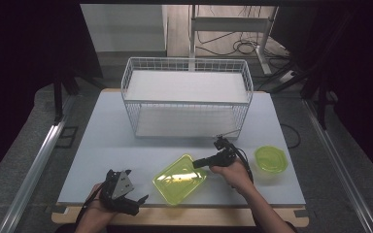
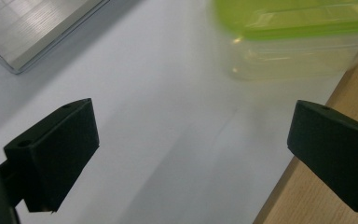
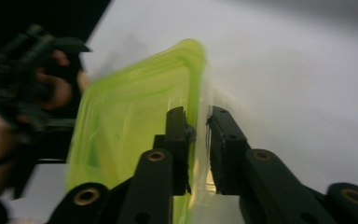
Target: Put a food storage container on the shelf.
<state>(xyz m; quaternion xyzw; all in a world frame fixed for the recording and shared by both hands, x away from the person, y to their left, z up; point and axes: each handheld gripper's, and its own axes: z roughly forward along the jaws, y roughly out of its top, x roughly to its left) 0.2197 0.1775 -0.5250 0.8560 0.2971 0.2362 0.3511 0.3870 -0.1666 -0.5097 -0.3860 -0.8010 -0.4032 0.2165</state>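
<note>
High view first: my right gripper (image 1: 200, 162) reaches in from the right onto the far right rim of the green rectangular container (image 1: 179, 178), which lies on the white table (image 1: 102, 145) near the front edge, about midway across. Right gripper view settles the grip — my 2 black jaws stand nearly together, one inside the container (image 3: 135, 126) and one outside its clear wall, pads pressed on the rim between them. The container looks tilted there, its far corner pointing away from me.

My left gripper (image 1: 137, 194) rests at the near left of the table, just left of the container and apart from it. In the left gripper view its jaws stand wide apart with nothing between them — bare table below, the container (image 2: 289, 42) farther off.

A second, smaller green container (image 1: 270, 159) sits to the right of my right hand. The white wire basket (image 1: 187, 99) stands at the far middle of the table.
</note>
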